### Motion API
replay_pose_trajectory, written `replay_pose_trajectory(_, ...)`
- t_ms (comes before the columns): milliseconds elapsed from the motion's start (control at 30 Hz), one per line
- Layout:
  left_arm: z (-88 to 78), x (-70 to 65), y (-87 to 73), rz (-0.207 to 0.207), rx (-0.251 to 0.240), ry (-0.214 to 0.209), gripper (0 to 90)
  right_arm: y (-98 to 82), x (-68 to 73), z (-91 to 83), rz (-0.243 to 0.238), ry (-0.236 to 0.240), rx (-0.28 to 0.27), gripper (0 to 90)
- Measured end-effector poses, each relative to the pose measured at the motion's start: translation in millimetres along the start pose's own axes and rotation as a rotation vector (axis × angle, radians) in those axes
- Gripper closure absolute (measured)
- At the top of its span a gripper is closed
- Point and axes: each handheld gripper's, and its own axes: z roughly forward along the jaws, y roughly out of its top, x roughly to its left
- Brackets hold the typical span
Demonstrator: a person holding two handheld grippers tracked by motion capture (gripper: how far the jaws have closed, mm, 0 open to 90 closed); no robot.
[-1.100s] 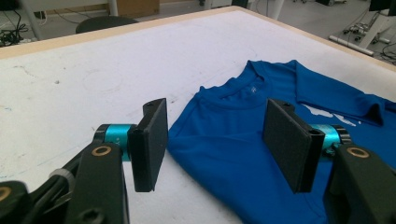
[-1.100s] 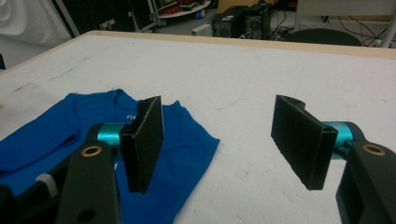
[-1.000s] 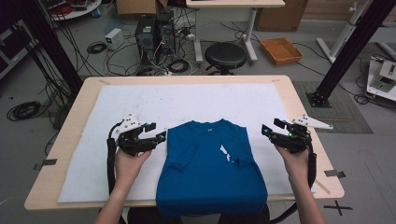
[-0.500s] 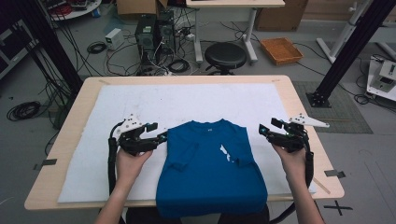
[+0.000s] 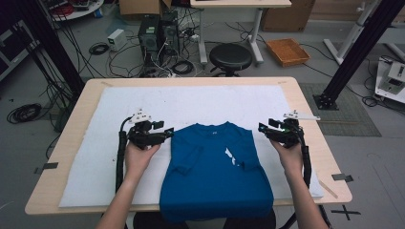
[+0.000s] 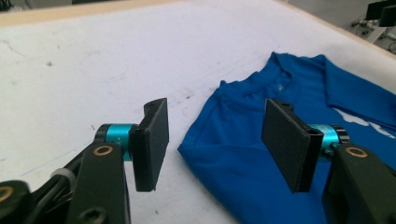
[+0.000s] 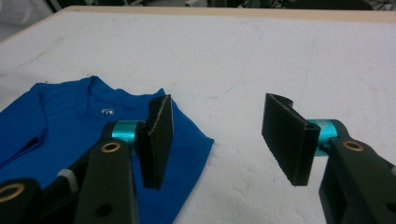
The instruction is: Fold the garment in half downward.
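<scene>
A blue T-shirt (image 5: pixel 212 167) with a white chest print lies flat on the white mat, sleeves folded in and its hem hanging over the near table edge. My left gripper (image 5: pixel 168 132) hovers at the shirt's left shoulder, open; in the left gripper view the shoulder corner (image 6: pixel 233 144) lies beneath the gap of that gripper (image 6: pixel 217 140). My right gripper (image 5: pixel 262 128) sits just off the right shoulder, open. Its jaws have just been closing, with nothing pressed between them. In the right gripper view the shirt's corner (image 7: pixel 191 140) lies beside the left jaw of that gripper (image 7: pixel 217 140).
The white mat (image 5: pixel 191 100) covers most of the wooden table (image 5: pixel 79 119). On the floor behind stand a black stool (image 5: pixel 230 56), a computer tower (image 5: pixel 149 33) with cables and an orange tray (image 5: pixel 288 51). A black frame post (image 5: pixel 356 52) rises at the right.
Both grippers have moved inward towards the shirt's shoulders. The right gripper's jaws stand narrower than before.
</scene>
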Motion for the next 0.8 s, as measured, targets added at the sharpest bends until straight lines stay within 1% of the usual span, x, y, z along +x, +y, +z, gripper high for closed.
replay_pose_trajectory(33, 4.4, 1.8, 0.8, -0.004, 0.017, 0.001, 41.7, 0.0, 0.0, 0.0, 0.0, 0.0, 0.0, 45.3)
replay_pose_trajectory(67, 13.6, 3.8, 1.7, -0.02, 0.033, -0.005, 43.3, 1.3, 1.2, 6.7, -0.017, -0.005, 0.019, 48.4)
replay_pose_trajectory(100, 17.8, 4.3, 2.2, -0.022, 0.045, -0.01, 43.4, 2.1, 2.0, 10.2, -0.022, -0.003, 0.029, 49.2)
replay_pose_trajectory(167, 26.4, 4.8, 4.0, -0.027, 0.061, -0.016, 45.0, 3.0, 3.3, 17.2, -0.029, -0.006, 0.037, 52.4)
replay_pose_trajectory(233, 33.9, 3.8, 5.0, -0.024, 0.06, -0.018, 46.0, 4.3, 4.0, 25.5, -0.036, -0.01, 0.06, 54.6)
replay_pose_trajectory(267, 37.9, 3.9, 6.2, -0.024, 0.075, -0.022, 48.0, 5.2, 5.0, 29.7, -0.034, -0.01, 0.074, 55.2)
replay_pose_trajectory(300, 37.9, 3.9, 6.2, -0.024, 0.075, -0.022, 48.1, 6.3, 6.1, 34.1, -0.034, -0.009, 0.087, 55.7)
replay_pose_trajectory(333, 46.9, 3.2, 8.5, -0.039, 0.105, -0.027, 48.5, 7.6, 7.6, 38.7, -0.041, -0.012, 0.101, 57.0)
replay_pose_trajectory(367, 46.9, 3.2, 8.5, -0.039, 0.105, -0.027, 48.8, 9.2, 9.5, 43.6, -0.055, -0.007, 0.114, 57.4)
replay_pose_trajectory(400, 55.2, 1.8, 11.2, -0.036, 0.124, -0.03, 48.8, 11.1, 12.1, 48.5, -0.071, -0.01, 0.13, 57.4)
replay_pose_trajectory(433, 55.2, 1.8, 11.2, -0.036, 0.124, -0.03, 48.8, 12.9, 14.8, 53.4, -0.089, -0.012, 0.146, 57.8)
replay_pose_trajectory(467, 58.7, 0.7, 12.1, -0.03, 0.128, -0.026, 48.8, 12.9, 14.8, 53.4, -0.089, -0.012, 0.146, 57.8)
replay_pose_trajectory(500, 61.4, 0.3, 12.1, -0.023, 0.123, -0.027, 49.4, 14.7, 19.5, 62.8, -0.111, -0.016, 0.175, 58.9)
replay_pose_trajectory(533, 68.2, 0.8, 12.8, -0.031, 0.148, -0.028, 49.5, 15.3, 21.4, 67.9, -0.118, -0.022, 0.189, 59.0)
replay_pose_trajectory(567, 68.2, 0.8, 12.8, -0.031, 0.148, -0.028, 49.6, 15.8, 23.1, 72.5, -0.119, -0.017, 0.201, 59.1)
replay_pose_trajectory(600, 76.3, 0.2, 13.6, -0.03, 0.189, -0.031, 49.5, 16.3, 24.7, 76.9, -0.12, -0.018, 0.211, 59.4)
replay_pose_trajectory(633, 76.3, 0.2, 13.6, -0.03, 0.189, -0.031, 49.5, 16.3, 24.7, 76.9, -0.12, -0.018, 0.211, 59.4)
replay_pose_trajectory(667, 82.3, -3.0, 14.9, -0.004, 0.209, -0.03, 49.8, 16.8, 28.0, 84.9, -0.129, -0.018, 0.229, 61.5)
replay_pose_trajectory(700, 82.3, -3.0, 14.9, -0.004, 0.209, -0.03, 50.5, 16.9, 29.4, 88.1, -0.132, -0.018, 0.242, 62.0)
replay_pose_trajectory(733, 86.8, -4.8, 16.0, 0.01, 0.227, -0.03, 51.0, 16.9, 30.3, 90.9, -0.13, -0.02, 0.251, 63.0)
replay_pose_trajectory(767, 88.6, -5.1, 16.0, 0.016, 0.237, -0.032, 52.9, 16.7, 30.0, 93.1, -0.138, -0.014, 0.255, 63.7)
replay_pose_trajectory(800, 90.1, -5.2, 15.7, 0.02, 0.247, -0.026, 54.1, 16.4, 30.1, 94.4, -0.136, -0.015, 0.258, 64.1)
